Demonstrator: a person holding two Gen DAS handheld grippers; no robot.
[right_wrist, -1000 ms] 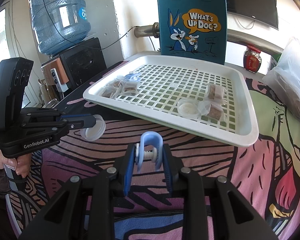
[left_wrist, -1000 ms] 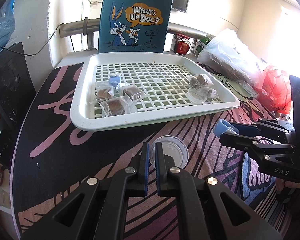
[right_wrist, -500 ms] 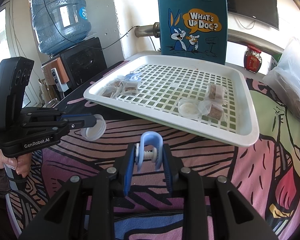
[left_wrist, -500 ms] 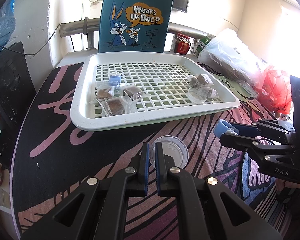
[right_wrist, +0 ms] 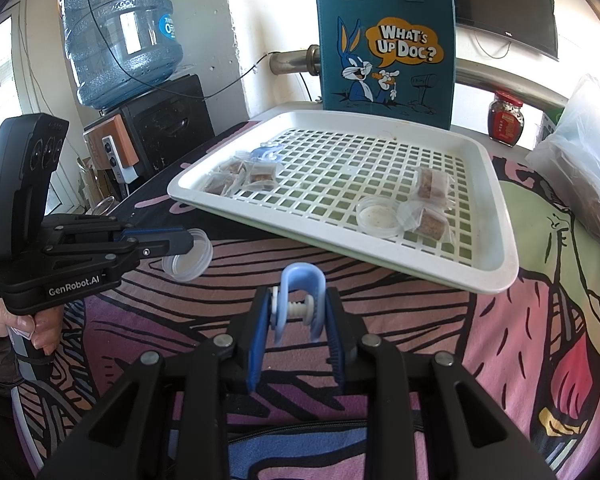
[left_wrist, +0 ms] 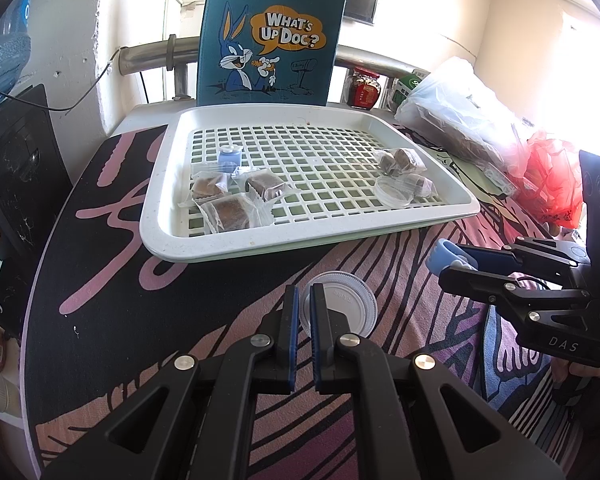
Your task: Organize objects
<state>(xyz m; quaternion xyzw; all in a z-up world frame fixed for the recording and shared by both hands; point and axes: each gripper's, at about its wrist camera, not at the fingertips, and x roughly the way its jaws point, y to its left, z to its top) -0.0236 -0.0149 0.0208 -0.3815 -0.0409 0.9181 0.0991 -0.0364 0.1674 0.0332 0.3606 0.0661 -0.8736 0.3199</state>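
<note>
Tabletop [left_wrist: 112, 280] covered by a cloth printed with pink, purple and black line patterns, seen from both wrist cameras. On it lies a white tray [left_wrist: 160, 236] with a perforated grid floor, set toward the far side. Behind the tray stands a teal tote bag [left_wrist: 272, 32] printed with a cartoon rabbit and the words "What's Up Doc?", in front of a metal pipe [left_wrist: 148, 56] running along the wall. A red-labelled jar [left_wrist: 363, 90] stands beside the bag; clear and red plastic bags [left_wrist: 460, 120] are heaped along the right edge. A large water bottle [right_wrist: 116, 32] sits on a dark cabinet at the left, and a dark screen [right_wrist: 504, 4] hangs on the wall.

Tray contents: near its left side, three wrapped brown cakes [left_wrist: 228, 208] clustered just beside a small blue clip [left_wrist: 229, 158]; near its right side, two more wrapped cakes [left_wrist: 400, 160] next to a shallow clear dish [left_wrist: 393, 192].

Left claw [left_wrist: 304, 304]: jaws drawn narrow and pinching the rim of a translucent round lid [left_wrist: 348, 304], which is held tilted above the cloth, just in front of the tray's near edge. In the right wrist view the same claw [right_wrist: 188, 242] shows the lid [right_wrist: 190, 260] hanging from its tips, with a hand [right_wrist: 28, 328] around the handle.

Right claw [right_wrist: 298, 312]: jaws closed on a light blue clip [right_wrist: 300, 300] with a white spring axle, its loop pointing upward toward the tray. In the left wrist view this claw [left_wrist: 452, 264] is seen at the right, well apart from the lid.
</note>
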